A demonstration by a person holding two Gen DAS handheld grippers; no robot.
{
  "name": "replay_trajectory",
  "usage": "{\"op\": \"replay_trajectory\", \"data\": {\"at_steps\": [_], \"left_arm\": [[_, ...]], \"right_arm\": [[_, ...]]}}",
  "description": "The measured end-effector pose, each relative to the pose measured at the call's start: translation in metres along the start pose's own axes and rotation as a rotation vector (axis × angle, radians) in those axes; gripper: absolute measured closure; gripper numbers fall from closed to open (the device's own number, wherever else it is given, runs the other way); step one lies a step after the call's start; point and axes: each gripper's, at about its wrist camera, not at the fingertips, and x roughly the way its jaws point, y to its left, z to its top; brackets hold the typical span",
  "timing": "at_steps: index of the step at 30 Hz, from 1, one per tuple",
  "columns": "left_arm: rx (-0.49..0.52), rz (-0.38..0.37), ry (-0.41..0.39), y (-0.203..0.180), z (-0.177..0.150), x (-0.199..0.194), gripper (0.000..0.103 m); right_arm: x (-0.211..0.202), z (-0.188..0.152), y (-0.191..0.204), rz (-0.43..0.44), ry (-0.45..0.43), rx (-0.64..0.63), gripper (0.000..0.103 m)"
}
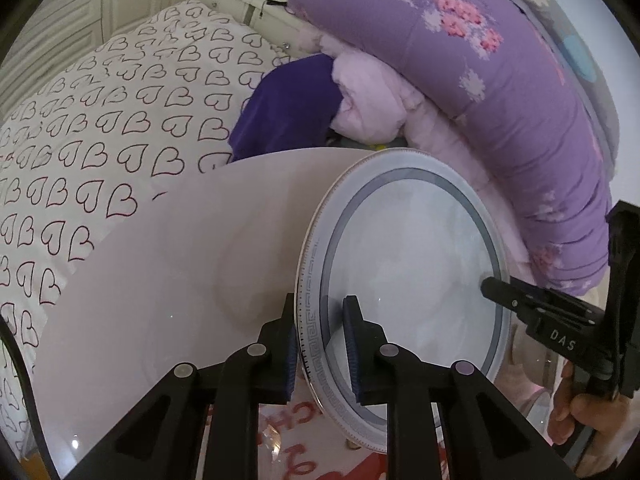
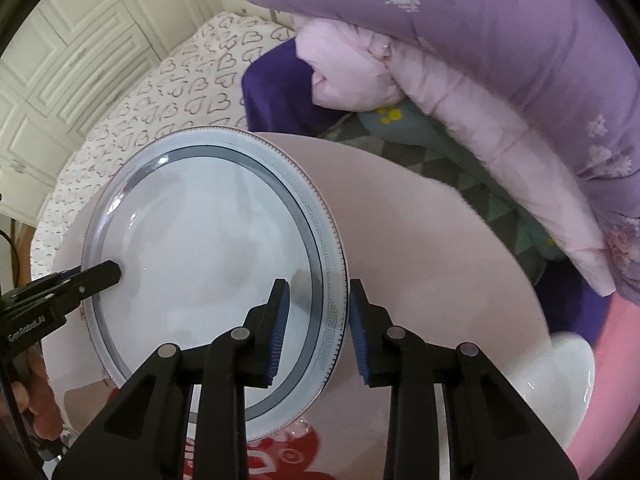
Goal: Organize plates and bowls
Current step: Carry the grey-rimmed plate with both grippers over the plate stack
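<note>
Grey-banded, key-patterned plate (image 1: 412, 264), tilted over a larger pink plate (image 1: 180, 264); left claw (image 1: 320, 344) and right claw (image 2: 316, 328) each pinch its rim.

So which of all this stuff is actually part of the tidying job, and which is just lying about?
Part of the job:
- round white plate with grey ring and key-pattern rim
- large plain pale pink plate beneath it
- left gripper and right gripper, each straddling the patterned rim

Just lying about:
- heart-print white bedsheet
- purple floral quilt
- pale pink rolled blanket
- dark purple cloth
</note>
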Motion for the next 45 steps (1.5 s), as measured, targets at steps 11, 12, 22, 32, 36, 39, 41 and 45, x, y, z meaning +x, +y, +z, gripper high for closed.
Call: {"op": "replay_trajectory", "data": {"at_steps": [11,12,22,32,36,39,41,45], "left_arm": [[-0.012,0.002,-0.012,0.027,-0.014,-0.038,0.086],[-0.010,0.002,-0.016,0.028,-0.015,-0.043,0.087],[0.004,0.011,-0.001,0.041,-0.050,-0.081,0.087],[0.023,0.020,-0.008,0.041,-0.079,-0.117,0.088],[0.042,0.017,-0.034,0.037,-0.091,-0.142,0.088],[0.053,0.013,-0.050,0.033,-0.101,-0.160,0.087],[0.057,0.005,-0.050,0.033,-0.111,-0.174,0.086],[0.077,0.011,-0.051,0.034,-0.132,-0.197,0.085]], "right_arm": [[-0.014,-0.021,0.022,0.069,-0.035,0.032,0.077],[-0.016,-0.023,0.022,0.074,-0.038,0.038,0.077],[-0.027,-0.059,0.041,0.109,-0.035,0.116,0.077],[-0.042,-0.095,0.059,0.096,-0.053,0.131,0.077],[-0.063,-0.105,0.065,0.083,-0.090,0.130,0.077],[-0.078,-0.112,0.067,0.079,-0.115,0.129,0.077],[-0.089,-0.118,0.069,0.078,-0.130,0.126,0.077],[-0.107,-0.135,0.076,0.094,-0.146,0.115,0.077]]}}
